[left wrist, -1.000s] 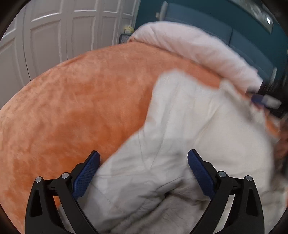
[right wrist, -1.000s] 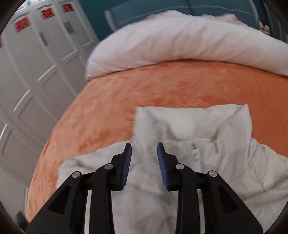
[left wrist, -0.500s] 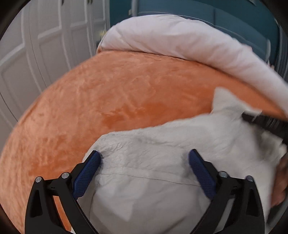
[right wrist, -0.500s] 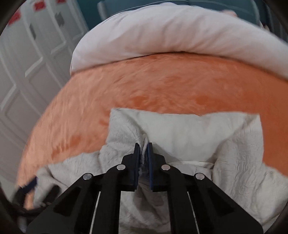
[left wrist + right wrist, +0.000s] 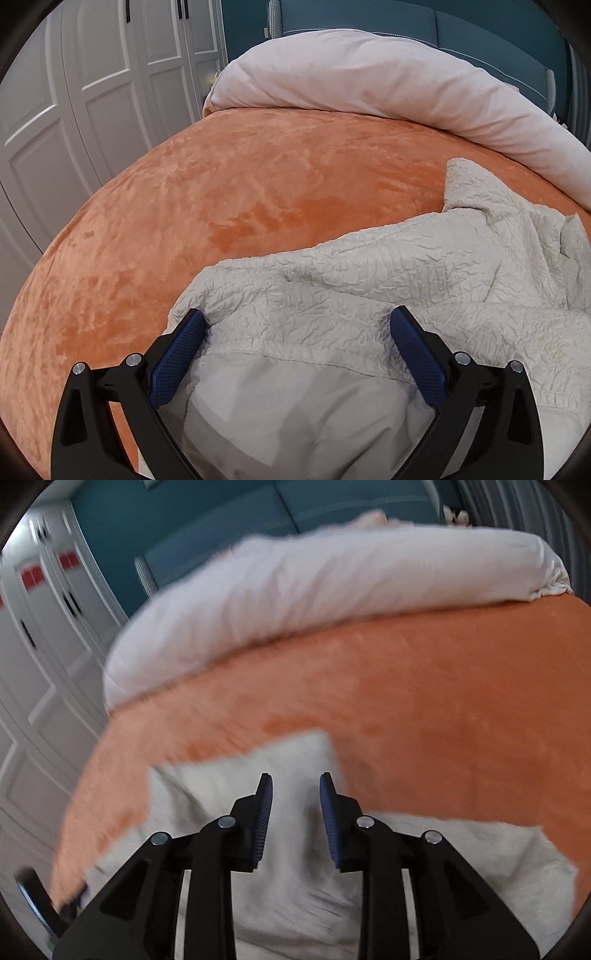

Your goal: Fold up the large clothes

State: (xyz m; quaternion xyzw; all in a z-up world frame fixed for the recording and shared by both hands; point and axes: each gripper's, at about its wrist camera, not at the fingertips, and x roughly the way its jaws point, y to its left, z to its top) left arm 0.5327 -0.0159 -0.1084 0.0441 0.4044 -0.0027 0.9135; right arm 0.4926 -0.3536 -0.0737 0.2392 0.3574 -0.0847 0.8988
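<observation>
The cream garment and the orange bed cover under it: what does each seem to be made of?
The cream garment looks like a crinkled, puckered woven fabric, matte, with stitched seams; a smoother, plainer lining shows near the left gripper. Probably cotton or a blend, though the fibre cannot be told. The orange bed cover looks like plush velvet or fleece: a short nap with light and dark brushed patches and a soft sheen.

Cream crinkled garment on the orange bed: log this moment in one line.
stage: mid-fold | cream crinkled garment: rumpled on orange plush bedspread | left gripper: open, straddling garment's hem | right gripper: open above garment, view blurred
</observation>
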